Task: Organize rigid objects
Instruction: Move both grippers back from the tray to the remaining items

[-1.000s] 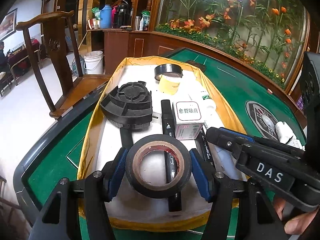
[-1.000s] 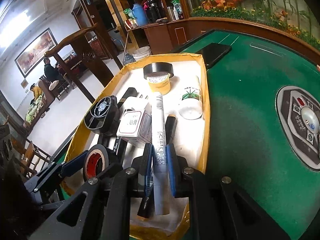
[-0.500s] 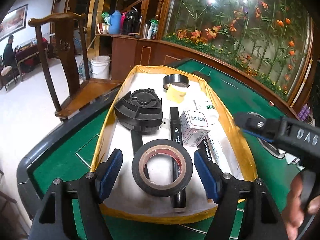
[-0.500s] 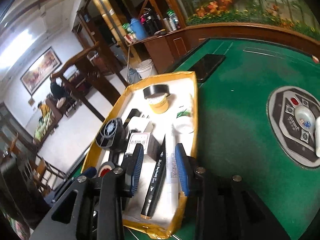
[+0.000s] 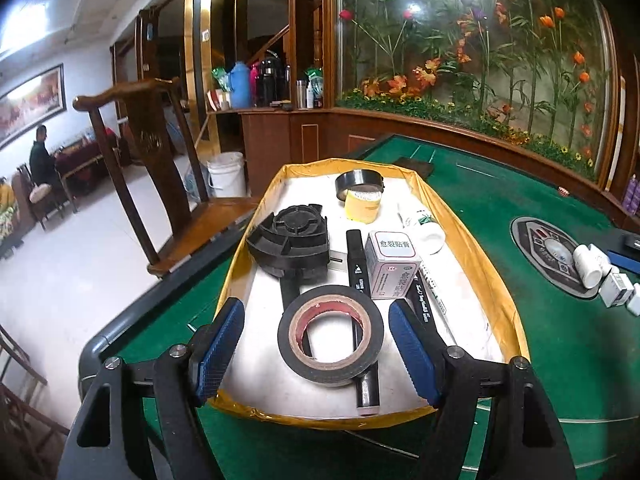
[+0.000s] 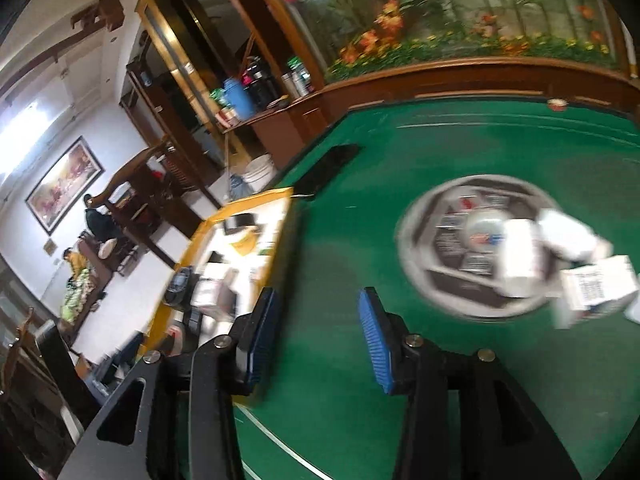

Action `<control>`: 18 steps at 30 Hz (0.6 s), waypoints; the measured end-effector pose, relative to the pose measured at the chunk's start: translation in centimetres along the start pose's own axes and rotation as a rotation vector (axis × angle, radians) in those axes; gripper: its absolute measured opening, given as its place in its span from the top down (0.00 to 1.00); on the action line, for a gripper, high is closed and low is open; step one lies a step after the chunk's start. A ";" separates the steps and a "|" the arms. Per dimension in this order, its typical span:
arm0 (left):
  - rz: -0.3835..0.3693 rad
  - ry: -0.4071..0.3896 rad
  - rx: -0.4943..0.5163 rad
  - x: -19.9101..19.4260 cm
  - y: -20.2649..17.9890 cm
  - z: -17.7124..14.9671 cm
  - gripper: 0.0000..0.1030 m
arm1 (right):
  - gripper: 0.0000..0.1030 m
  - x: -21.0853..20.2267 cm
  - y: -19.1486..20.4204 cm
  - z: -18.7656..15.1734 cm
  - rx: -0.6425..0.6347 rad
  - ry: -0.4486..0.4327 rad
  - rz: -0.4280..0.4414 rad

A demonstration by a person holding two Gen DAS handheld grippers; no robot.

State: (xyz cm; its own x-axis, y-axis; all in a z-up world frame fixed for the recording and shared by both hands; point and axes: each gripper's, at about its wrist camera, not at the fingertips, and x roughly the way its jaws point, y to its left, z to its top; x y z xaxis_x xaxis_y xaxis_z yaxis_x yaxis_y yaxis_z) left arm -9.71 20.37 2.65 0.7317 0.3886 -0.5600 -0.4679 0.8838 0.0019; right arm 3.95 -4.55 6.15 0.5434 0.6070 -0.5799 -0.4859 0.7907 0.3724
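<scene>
The left hand-held gripper (image 5: 316, 344) is wide open. Its blue pads stand on both sides of the black tape roll (image 5: 330, 339) but do not touch it. The roll lies flat in the yellow tray (image 5: 496, 280), on top of a black marker (image 5: 362, 320). The right hand-held gripper (image 6: 316, 340) has just been opening and holds nothing. It is over the green counter (image 6: 340, 240), beside the tray. White bottles and boxes (image 6: 560, 256) lie near the round panel, blurred

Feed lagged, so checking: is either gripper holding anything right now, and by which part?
Nothing is held. The left gripper is open around the tape roll, pads clear of it. The right gripper is open over bare felt.
</scene>
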 end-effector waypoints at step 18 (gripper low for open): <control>-0.342 -0.075 0.021 -5.6 -9.9 -0.1 0.12 | 0.57 -6.9 -15.0 1.0 0.326 -0.107 -0.066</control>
State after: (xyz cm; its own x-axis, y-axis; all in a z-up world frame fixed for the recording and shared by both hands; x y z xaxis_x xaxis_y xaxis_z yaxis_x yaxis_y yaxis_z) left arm -9.21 9.47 5.67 0.8793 0.0863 -0.4684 -0.1793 0.9711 -0.1576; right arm 8.17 -20.51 5.25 0.6434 0.5449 -0.5377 -0.2128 0.8020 0.5581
